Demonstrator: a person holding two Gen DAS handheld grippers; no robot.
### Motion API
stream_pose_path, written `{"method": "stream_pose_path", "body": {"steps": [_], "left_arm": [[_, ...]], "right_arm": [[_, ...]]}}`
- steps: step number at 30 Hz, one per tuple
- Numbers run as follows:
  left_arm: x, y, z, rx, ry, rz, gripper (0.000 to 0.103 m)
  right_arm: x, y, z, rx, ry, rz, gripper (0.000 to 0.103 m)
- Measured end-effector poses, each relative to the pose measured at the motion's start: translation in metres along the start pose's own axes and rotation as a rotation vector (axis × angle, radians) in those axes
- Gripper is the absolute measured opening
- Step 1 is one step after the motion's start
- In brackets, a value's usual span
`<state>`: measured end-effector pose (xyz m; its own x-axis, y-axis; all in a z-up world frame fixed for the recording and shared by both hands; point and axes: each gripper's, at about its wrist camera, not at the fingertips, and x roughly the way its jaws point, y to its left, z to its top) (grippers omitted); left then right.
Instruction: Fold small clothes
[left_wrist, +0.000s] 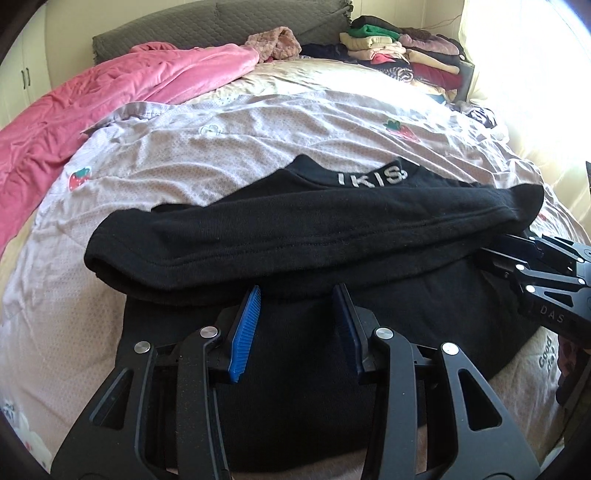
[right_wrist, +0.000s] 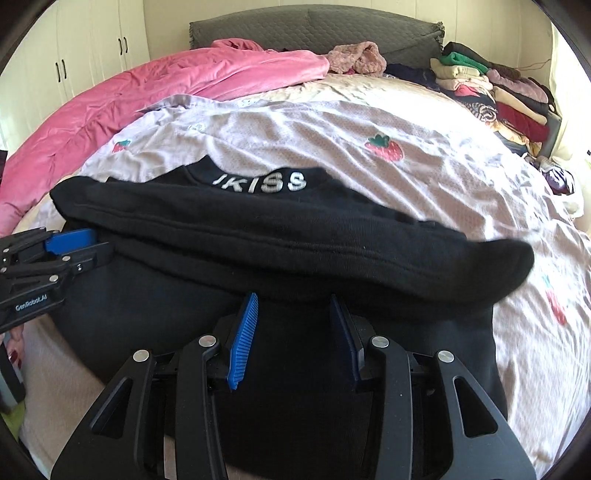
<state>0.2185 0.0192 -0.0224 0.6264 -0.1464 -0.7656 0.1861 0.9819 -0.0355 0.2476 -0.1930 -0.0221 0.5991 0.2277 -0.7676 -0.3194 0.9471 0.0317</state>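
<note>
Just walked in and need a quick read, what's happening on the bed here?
A person with two handheld grippers is folding a black top on a strawberry-print bedspread. Its sleeves are folded across the body. The left gripper and right gripper hover open at its near edge, holding nothing. Folded clothes are stacked by the headboard.

Black lettered-collar top (left_wrist: 314, 229), sleeve across body, on bed.

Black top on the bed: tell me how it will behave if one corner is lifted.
The black top will probably droop and unfold, since its folded layers lie soft and wrinkled. It looks light, a thin knit lying flat on the bedspread. It likely drags rather than slides, cloth on cloth. Both the left tongs and the right tongs are open.
</note>
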Motion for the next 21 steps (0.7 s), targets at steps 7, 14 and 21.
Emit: {"method": "stream_pose_path", "body": {"steps": [7, 14, 21], "left_arm": [[0.007, 0.020, 0.023, -0.059, -0.041, -0.003, 0.037], [-0.004, 0.052, 0.036, -0.157, -0.143, -0.024, 0.046], [-0.022, 0.081, 0.033, -0.230, -0.144, 0.012, 0.056]], "right_arm": [[0.013, -0.007, 0.025, 0.019, -0.010, -0.010, 0.037], [0.018, -0.022, 0.056, 0.055, -0.053, -0.037, 0.037], [-0.003, -0.049, 0.066, 0.165, -0.127, -0.042, 0.039]]}}
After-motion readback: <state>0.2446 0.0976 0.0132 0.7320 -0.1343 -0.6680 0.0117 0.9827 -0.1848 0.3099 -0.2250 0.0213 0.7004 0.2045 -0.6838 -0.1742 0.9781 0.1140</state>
